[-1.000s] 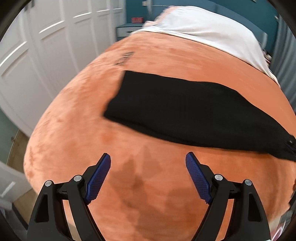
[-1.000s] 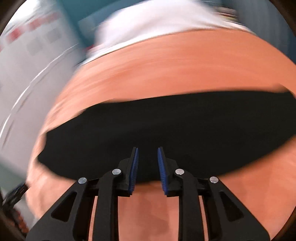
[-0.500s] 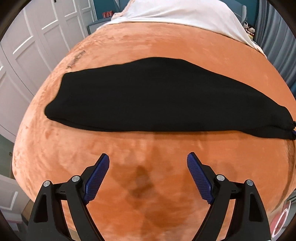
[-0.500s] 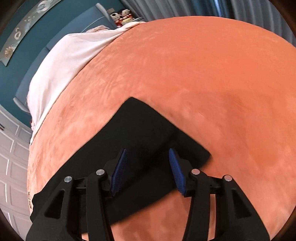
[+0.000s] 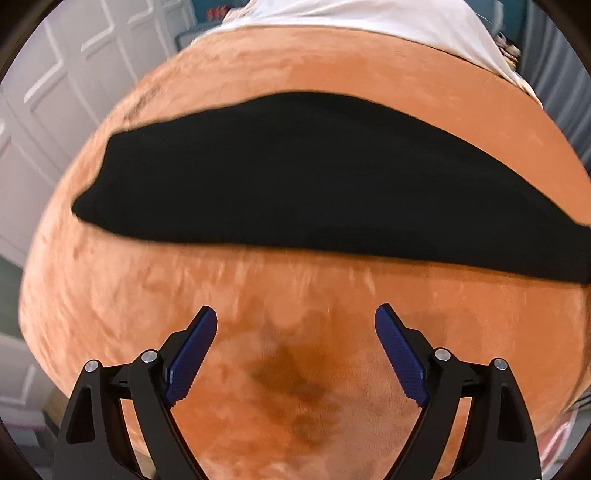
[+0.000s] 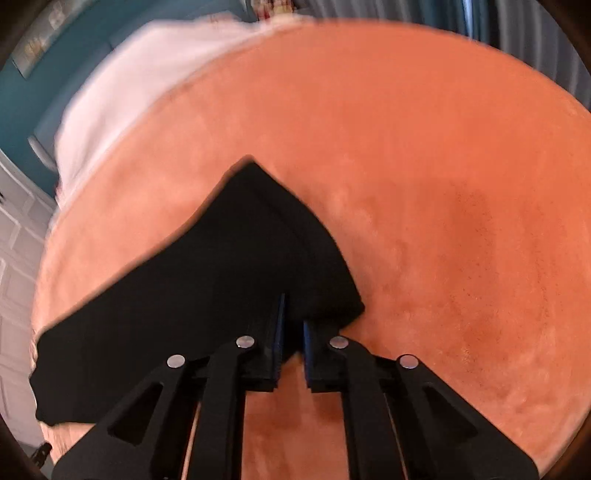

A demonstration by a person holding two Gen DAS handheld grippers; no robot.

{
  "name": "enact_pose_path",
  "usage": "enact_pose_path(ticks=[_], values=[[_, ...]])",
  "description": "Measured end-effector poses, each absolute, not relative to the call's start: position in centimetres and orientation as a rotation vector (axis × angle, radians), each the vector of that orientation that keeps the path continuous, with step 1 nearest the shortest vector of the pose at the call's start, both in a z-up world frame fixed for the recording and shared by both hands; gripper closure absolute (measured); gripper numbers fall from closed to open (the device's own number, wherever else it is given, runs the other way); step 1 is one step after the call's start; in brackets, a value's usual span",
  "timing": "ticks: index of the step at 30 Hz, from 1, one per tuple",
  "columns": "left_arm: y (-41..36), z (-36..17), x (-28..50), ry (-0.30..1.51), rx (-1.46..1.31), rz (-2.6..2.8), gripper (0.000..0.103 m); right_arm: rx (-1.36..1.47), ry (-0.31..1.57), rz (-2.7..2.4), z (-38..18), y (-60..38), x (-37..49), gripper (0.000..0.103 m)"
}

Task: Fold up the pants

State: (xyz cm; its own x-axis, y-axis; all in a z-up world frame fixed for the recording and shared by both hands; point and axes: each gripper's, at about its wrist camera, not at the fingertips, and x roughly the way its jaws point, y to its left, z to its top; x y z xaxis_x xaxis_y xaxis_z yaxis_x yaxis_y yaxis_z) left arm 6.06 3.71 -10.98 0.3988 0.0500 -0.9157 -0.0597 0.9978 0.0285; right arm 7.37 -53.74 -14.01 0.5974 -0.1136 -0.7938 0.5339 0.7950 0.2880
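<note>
Black pants [image 5: 295, 177] lie as a long folded strip across the orange plush bed cover [image 5: 303, 354]. In the left wrist view my left gripper [image 5: 295, 350] is open and empty, above bare cover on the near side of the strip. In the right wrist view the right end of the pants [image 6: 229, 266] is in front of me. My right gripper [image 6: 293, 332] is shut on the near edge of that end, and the end looks slightly raised off the cover [image 6: 443, 184].
A white sheet [image 5: 369, 18] covers the far end of the bed and also shows in the right wrist view [image 6: 147, 74]. White panelled wardrobe doors [image 5: 55, 74] stand to the left. The bed edge falls away at lower left.
My right gripper has closed from open onto the end of the pants. My left gripper stayed open and shifted slightly, with the strip now a bit farther up the view.
</note>
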Motion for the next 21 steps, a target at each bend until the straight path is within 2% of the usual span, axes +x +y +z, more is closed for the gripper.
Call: enact_pose_path(ticks=[2,3,5,14,16,18,19,21], values=[[5.4,-10.9,5.7,1.171,-0.074,0.101,0.018,0.463,0.812,-0.394,-11.9,-51.0,6.5,0.088],[6.5,-10.8,5.6,1.166,-0.102,0.117,0.018,0.410,0.796,-0.361,-10.9,-49.0,6.4,0.082],[8.9,-10.8,5.3,1.160,-0.157,0.165,0.018,0.370,0.813,-0.285,-10.7,-45.4,6.3,0.079],[19.0,-10.3,7.5,1.108,-0.276,0.280,0.018,0.571,1.037,0.253,-16.6,-25.4,9.7,0.077],[20.3,-10.4,8.9,1.106,-0.303,0.261,0.018,0.579,1.039,0.269,-17.3,-22.6,11.3,0.068],[20.5,-10.4,9.7,1.107,-0.295,0.260,0.018,0.633,0.999,0.244,-17.0,-21.2,12.3,0.040],[20.3,-10.4,10.0,1.103,-0.284,0.245,0.018,0.698,0.988,0.234,-17.1,-20.9,13.1,0.035],[19.7,-10.5,10.4,1.095,-0.254,0.210,0.018,0.770,0.971,0.219,-17.2,-20.6,13.9,0.035]])
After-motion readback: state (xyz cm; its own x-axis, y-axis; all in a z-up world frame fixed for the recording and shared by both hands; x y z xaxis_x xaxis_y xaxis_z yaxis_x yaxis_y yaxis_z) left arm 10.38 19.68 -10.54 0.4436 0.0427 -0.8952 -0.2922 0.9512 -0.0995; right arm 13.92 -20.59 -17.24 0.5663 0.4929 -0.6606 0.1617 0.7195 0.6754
